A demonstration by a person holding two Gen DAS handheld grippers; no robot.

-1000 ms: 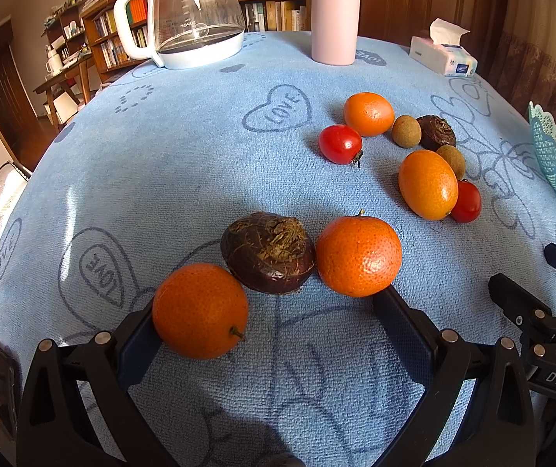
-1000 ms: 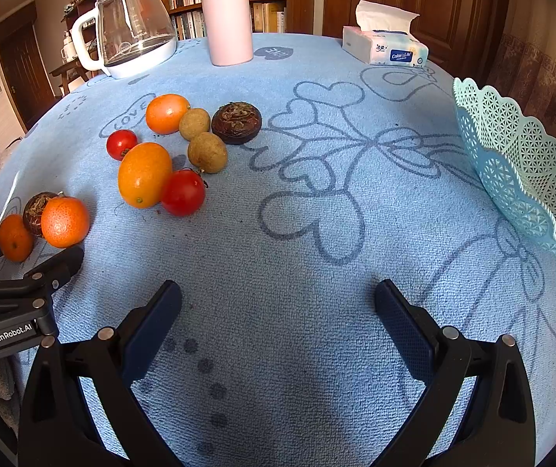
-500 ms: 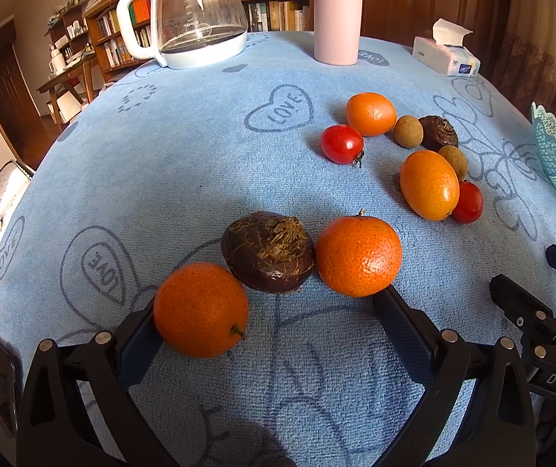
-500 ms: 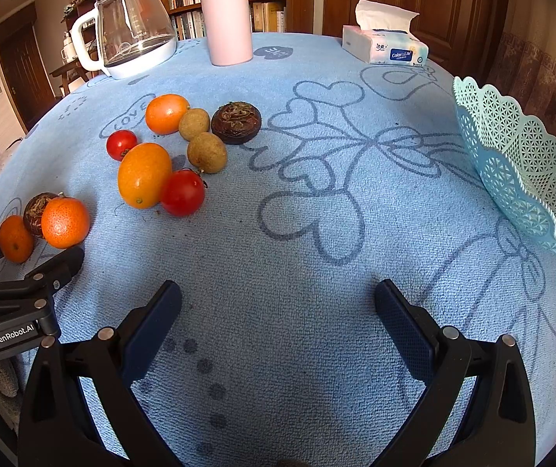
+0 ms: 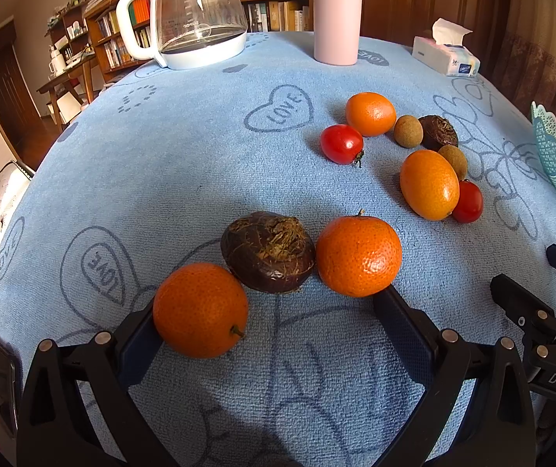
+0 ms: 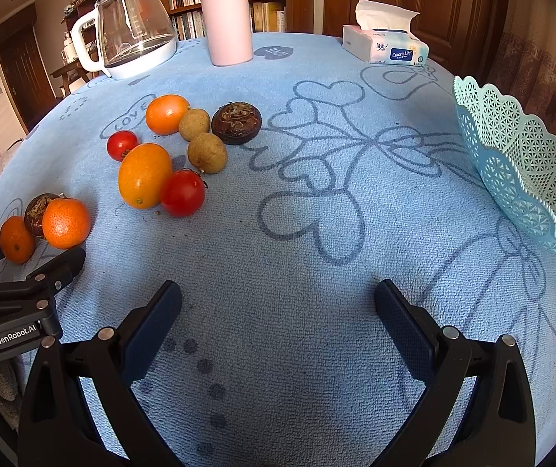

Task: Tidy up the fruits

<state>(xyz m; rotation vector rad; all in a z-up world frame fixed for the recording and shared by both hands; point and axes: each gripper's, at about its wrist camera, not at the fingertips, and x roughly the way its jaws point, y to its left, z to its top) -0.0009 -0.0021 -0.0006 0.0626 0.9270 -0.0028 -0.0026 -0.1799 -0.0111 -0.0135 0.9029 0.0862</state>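
My left gripper (image 5: pixel 270 311) is open just behind a row of three fruits: an orange (image 5: pixel 200 309) by its left finger, a dark brown passion fruit (image 5: pixel 268 251), and an orange (image 5: pixel 358 255) by its right finger. Farther right lie a tomato (image 5: pixel 341 144), an orange (image 5: pixel 370 113), an oval orange (image 5: pixel 428 185), brown fruits and another tomato (image 5: pixel 468 202). My right gripper (image 6: pixel 278 311) is open and empty over bare cloth. The turquoise lattice basket (image 6: pixel 519 167) stands at the right; the fruit cluster (image 6: pixel 145 181) is to the left.
A glass kettle (image 5: pixel 196 11), a pink flask (image 5: pixel 337 11) and a tissue box (image 6: pixel 386 46) stand at the far edge of the blue tablecloth (image 6: pixel 297 233). The left gripper shows in the right wrist view (image 6: pixel 25 292). Bookshelves and doors are behind.
The left wrist view has shifted very slightly; the fruits and the right gripper have not moved.
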